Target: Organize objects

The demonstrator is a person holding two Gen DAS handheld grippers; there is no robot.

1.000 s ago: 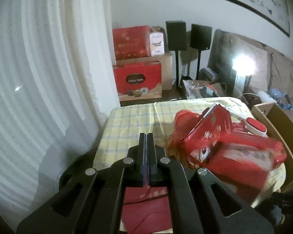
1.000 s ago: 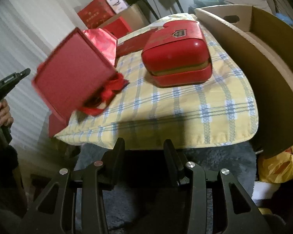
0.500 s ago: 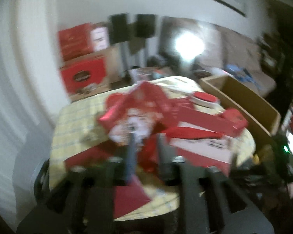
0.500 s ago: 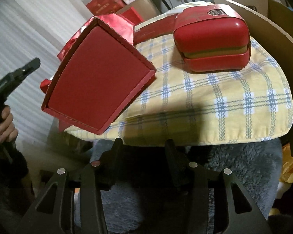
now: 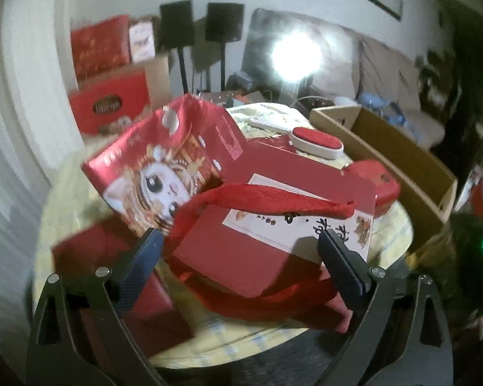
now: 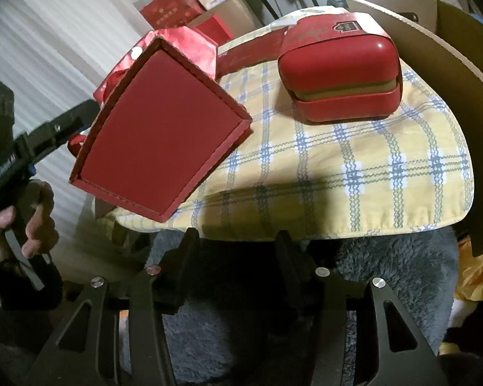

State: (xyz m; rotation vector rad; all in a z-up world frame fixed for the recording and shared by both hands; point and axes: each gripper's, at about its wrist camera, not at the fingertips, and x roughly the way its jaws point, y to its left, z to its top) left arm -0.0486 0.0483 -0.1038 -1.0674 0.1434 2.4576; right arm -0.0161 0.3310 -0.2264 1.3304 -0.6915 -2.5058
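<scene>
A flat red gift box (image 5: 273,225) with a white label and red ribbon handle (image 5: 264,199) leans over the left edge of the yellow checked table (image 6: 354,167); its red underside (image 6: 157,141) faces the right wrist view. My left gripper (image 5: 241,251) is open, its fingers either side of the box's near end. A shiny red bag with a cartoon face (image 5: 164,167) stands behind it. A rounded red case (image 6: 341,74) sits on the table. My right gripper (image 6: 236,247) is open and empty, below the table's front edge.
An open cardboard box (image 5: 386,148) stands at the table's right side, also in the right wrist view (image 6: 441,38). Small red boxes (image 5: 125,289) lie at the table's left front. A red-topped white dish (image 5: 317,143) sits further back. Grey fluffy rug (image 6: 386,273) below.
My left gripper has gone from shut to wide open and moved in around the red gift box. The box has tilted up over the table's left edge. The right gripper has barely moved.
</scene>
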